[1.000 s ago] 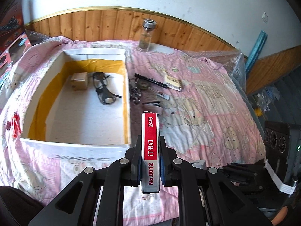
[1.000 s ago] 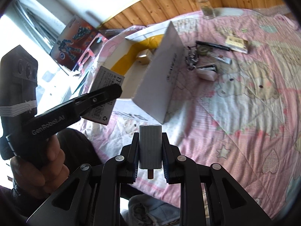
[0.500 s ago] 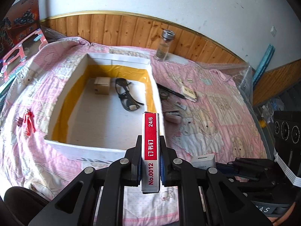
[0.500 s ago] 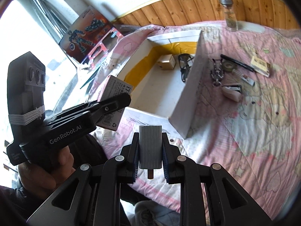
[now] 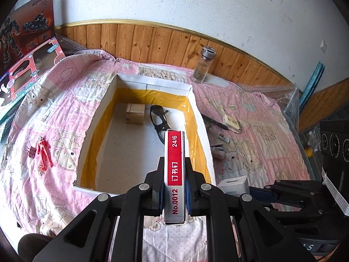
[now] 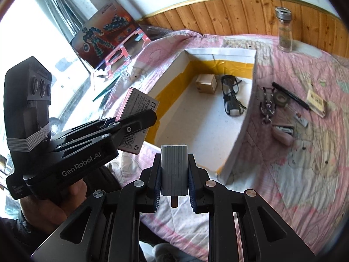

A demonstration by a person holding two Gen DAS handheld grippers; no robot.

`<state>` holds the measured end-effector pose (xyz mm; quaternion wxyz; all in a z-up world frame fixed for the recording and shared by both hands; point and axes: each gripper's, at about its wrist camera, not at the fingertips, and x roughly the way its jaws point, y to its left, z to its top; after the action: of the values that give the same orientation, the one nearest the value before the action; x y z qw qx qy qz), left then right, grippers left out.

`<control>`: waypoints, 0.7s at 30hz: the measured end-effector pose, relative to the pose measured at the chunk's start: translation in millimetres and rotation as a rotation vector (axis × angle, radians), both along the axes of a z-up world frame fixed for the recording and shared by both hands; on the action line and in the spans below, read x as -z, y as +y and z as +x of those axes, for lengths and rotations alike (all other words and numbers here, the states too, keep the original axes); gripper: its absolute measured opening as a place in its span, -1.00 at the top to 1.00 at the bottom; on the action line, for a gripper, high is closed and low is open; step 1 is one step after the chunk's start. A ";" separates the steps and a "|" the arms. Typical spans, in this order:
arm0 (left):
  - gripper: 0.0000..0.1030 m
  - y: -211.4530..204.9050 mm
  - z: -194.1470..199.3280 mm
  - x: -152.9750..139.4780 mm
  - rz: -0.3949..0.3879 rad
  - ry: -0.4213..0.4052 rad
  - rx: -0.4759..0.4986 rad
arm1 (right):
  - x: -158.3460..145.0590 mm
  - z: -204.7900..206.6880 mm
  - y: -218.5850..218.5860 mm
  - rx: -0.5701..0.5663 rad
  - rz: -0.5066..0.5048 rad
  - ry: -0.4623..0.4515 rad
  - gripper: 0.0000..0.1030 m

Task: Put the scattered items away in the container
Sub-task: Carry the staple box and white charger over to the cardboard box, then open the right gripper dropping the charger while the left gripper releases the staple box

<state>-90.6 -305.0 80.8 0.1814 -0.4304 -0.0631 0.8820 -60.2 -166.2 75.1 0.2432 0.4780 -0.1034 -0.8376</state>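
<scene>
My left gripper (image 5: 174, 193) clamps a staple box (image 5: 174, 170); my right gripper (image 6: 174, 182) clamps a grey charger (image 6: 174, 170). Both hover just short of the box (image 5: 197, 109)'s near wall. Next, I judge: carry each over it, then release.

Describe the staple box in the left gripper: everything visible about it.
The staple box is a small, slim cardboard carton, its red edge printed "24/6" and "No.0012", its grey side bearing a barcode in the right wrist view. The left gripper clamps it by both broad sides, long axis pointing forward, above the near rim of the open box. Only the pads touch it.
</scene>
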 end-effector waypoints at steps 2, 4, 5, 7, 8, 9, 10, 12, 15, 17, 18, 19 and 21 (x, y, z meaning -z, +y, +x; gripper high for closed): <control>0.71 -3.6 -4.9 0.9 0.004 -0.004 -0.007 | -0.8 -6.1 -5.1 -0.007 0.006 0.000 0.57; 0.71 -8.6 -10.8 2.5 0.010 -0.009 -0.015 | -1.6 -12.5 -9.5 -0.013 0.013 0.002 0.57; 0.71 -10.9 -13.6 3.7 0.013 -0.013 -0.018 | -1.7 -15.6 -11.5 -0.016 0.017 0.002 0.57; 0.71 -15.7 -18.3 6.0 0.016 -0.017 -0.026 | -1.5 -22.0 -14.9 -0.025 0.026 0.001 0.57; 0.71 -18.1 -21.3 7.2 0.018 -0.020 -0.029 | -1.1 -25.1 -16.8 -0.030 0.032 0.001 0.57; 0.71 -20.6 -24.5 8.7 0.021 -0.024 -0.033 | -0.4 -27.8 -18.3 -0.033 0.036 0.001 0.57; 0.71 -23.0 -27.6 10.4 0.023 -0.028 -0.037 | 0.3 -30.9 -19.9 -0.038 0.041 0.000 0.57; 0.71 -27.2 -34.4 14.3 0.031 -0.041 -0.044 | 2.4 -37.7 -23.1 -0.044 0.052 -0.002 0.57; 0.71 -30.8 -43.9 20.7 0.035 -0.060 -0.050 | 6.3 -46.9 -26.9 -0.051 0.059 -0.007 0.57; 0.71 -32.3 -50.2 25.6 0.037 -0.073 -0.052 | 9.1 -52.2 -29.5 -0.057 0.065 -0.009 0.57; 0.71 -32.8 -52.9 27.5 0.036 -0.078 -0.053 | 10.6 -54.8 -31.3 -0.062 0.071 -0.011 0.57; 0.71 -33.2 -55.5 29.7 0.035 -0.082 -0.054 | 11.9 -57.1 -33.0 -0.066 0.076 -0.013 0.57; 0.71 -33.6 -61.5 34.5 0.032 -0.094 -0.055 | 15.2 -62.3 -37.3 -0.076 0.089 -0.017 0.57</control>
<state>-152.2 -338.6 46.2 0.1607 -0.4662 -0.0975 0.8645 -122.5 -203.6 59.9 0.2526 0.4992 -0.0499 -0.8274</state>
